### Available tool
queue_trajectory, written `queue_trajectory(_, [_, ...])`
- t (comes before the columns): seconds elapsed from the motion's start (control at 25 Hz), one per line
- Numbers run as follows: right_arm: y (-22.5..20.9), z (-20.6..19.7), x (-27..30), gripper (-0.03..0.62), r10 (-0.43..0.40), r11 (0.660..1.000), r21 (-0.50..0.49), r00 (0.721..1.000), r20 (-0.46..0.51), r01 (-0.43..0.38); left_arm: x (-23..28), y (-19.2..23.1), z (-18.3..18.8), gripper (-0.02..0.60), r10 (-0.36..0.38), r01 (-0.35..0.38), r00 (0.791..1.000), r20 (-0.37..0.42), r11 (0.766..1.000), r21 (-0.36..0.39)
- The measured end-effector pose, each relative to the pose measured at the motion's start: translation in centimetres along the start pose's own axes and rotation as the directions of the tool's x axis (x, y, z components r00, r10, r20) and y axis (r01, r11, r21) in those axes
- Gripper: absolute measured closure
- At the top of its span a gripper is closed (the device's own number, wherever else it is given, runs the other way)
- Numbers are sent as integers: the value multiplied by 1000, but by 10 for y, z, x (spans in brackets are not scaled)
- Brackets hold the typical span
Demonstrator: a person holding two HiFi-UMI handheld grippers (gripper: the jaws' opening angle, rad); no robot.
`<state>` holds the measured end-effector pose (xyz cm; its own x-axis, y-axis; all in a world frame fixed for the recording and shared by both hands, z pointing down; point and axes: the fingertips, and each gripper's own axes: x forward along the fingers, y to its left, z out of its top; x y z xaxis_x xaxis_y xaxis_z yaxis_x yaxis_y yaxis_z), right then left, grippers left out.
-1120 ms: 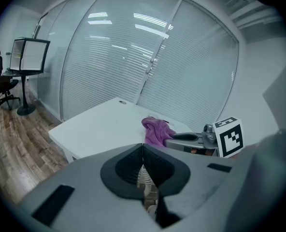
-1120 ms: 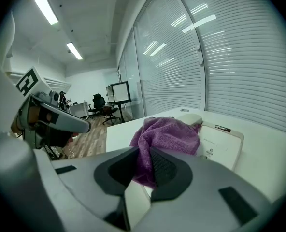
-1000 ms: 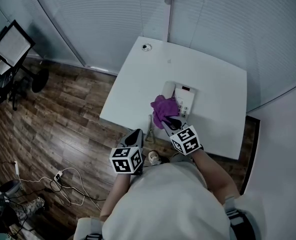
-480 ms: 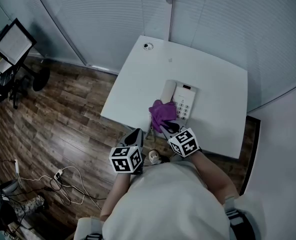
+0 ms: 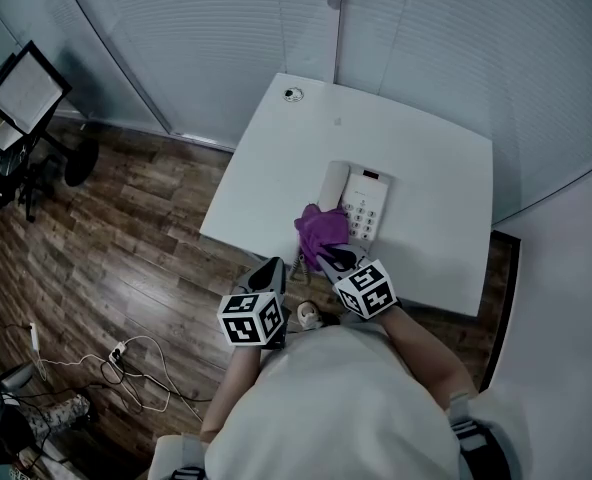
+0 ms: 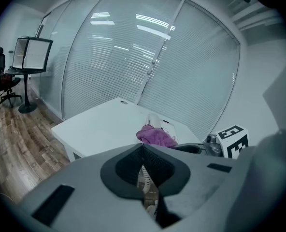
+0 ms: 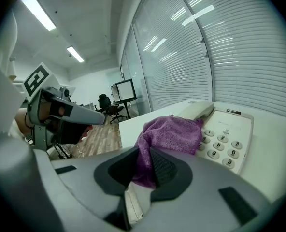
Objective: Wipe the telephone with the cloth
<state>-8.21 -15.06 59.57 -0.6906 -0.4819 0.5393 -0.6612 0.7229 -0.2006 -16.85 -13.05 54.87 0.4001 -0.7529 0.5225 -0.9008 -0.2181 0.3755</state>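
On the white tabletop, the purple cloth sits at eleven o'clock of the right claw, which pinches its near end; it drapes the left side of the telephone. At seven o'clock of the telephone, the left claw hovers pressed together, empty, beside what looks like a coiled cord.

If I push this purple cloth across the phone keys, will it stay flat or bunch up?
Probably bunches: the purple cloth is crumpled, drooping limply from the right tool. It looks light and fuzzy, so it is likely to drag on the telephone keys, not slide.
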Motion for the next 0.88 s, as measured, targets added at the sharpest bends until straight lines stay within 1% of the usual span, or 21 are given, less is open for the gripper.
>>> queue_trajectory(0.2, [3, 10, -12, 514, 0, 1000, -16, 1000, 29, 0, 5, -3, 3, 560, -8, 8, 1000, -1, 1000, 14])
queue_trajectory(0.44, [5, 35, -33, 514, -6, 998, -59, 996, 88, 11, 15, -10, 7, 560, -30, 31, 999, -13, 999, 35])
queue_trajectory(0.88, [-1, 75, -69, 514, -58, 996, -54, 979, 195, 70, 40, -22, 24, 560, -74, 76, 997, -27, 993, 85])
